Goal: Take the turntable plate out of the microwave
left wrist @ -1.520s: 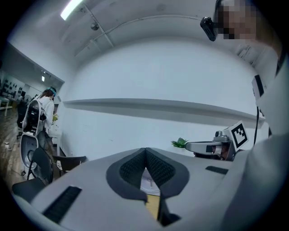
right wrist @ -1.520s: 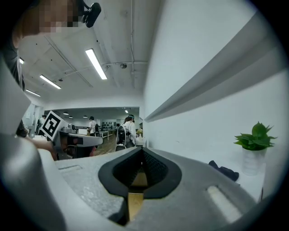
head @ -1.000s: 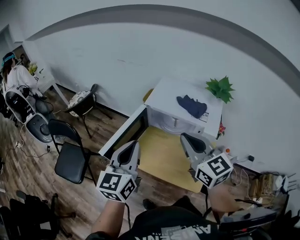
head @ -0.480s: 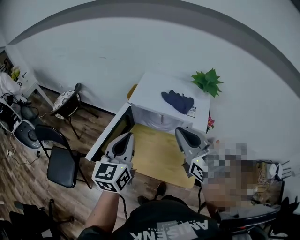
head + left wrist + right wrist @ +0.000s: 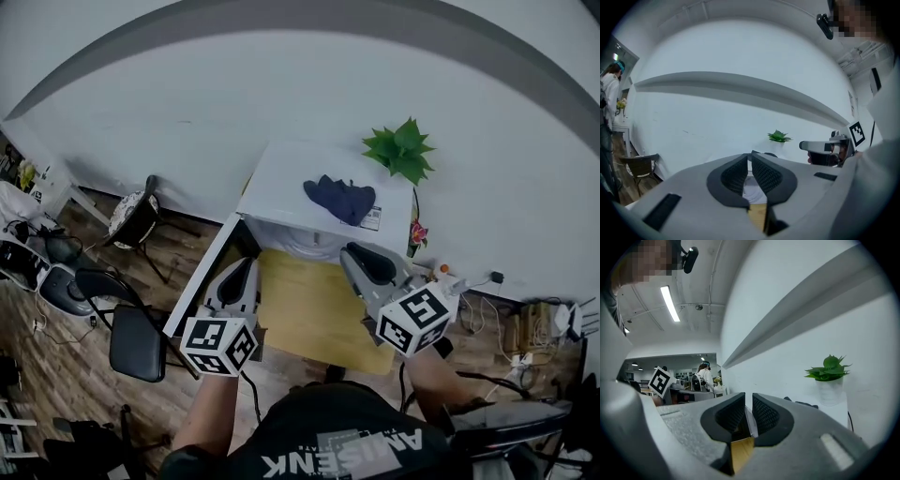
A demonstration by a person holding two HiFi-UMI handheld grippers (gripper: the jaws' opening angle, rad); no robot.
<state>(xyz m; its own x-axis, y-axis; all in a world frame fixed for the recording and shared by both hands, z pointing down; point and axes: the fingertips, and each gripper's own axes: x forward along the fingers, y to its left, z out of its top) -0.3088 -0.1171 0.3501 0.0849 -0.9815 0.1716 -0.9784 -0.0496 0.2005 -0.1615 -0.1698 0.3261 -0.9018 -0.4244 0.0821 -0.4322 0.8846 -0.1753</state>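
The white microwave (image 5: pixel 314 192) stands on a yellow wooden table (image 5: pixel 314 314), its door (image 5: pixel 202 286) swung open to the left. In the cavity a pale round shape shows, the turntable plate (image 5: pixel 302 244), mostly hidden under the roof. My left gripper (image 5: pixel 242 270) hovers by the open door, short of the cavity, its jaws shut and empty (image 5: pixel 750 159). My right gripper (image 5: pixel 354 255) is level in front of the cavity's right side. Its jaws are opening, a narrow gap between the pads (image 5: pixel 748 401) with nothing in it.
A dark blue cloth (image 5: pixel 339 199) lies on the microwave's top, and a green potted plant (image 5: pixel 398 150) stands at its back right. Black chairs (image 5: pixel 136 333) stand on the floor at the left. Cables and a power strip (image 5: pixel 525 342) lie at the right.
Both grippers have moved forward, closer to the microwave's open front. The microwave now sits nearer the middle of the head view.
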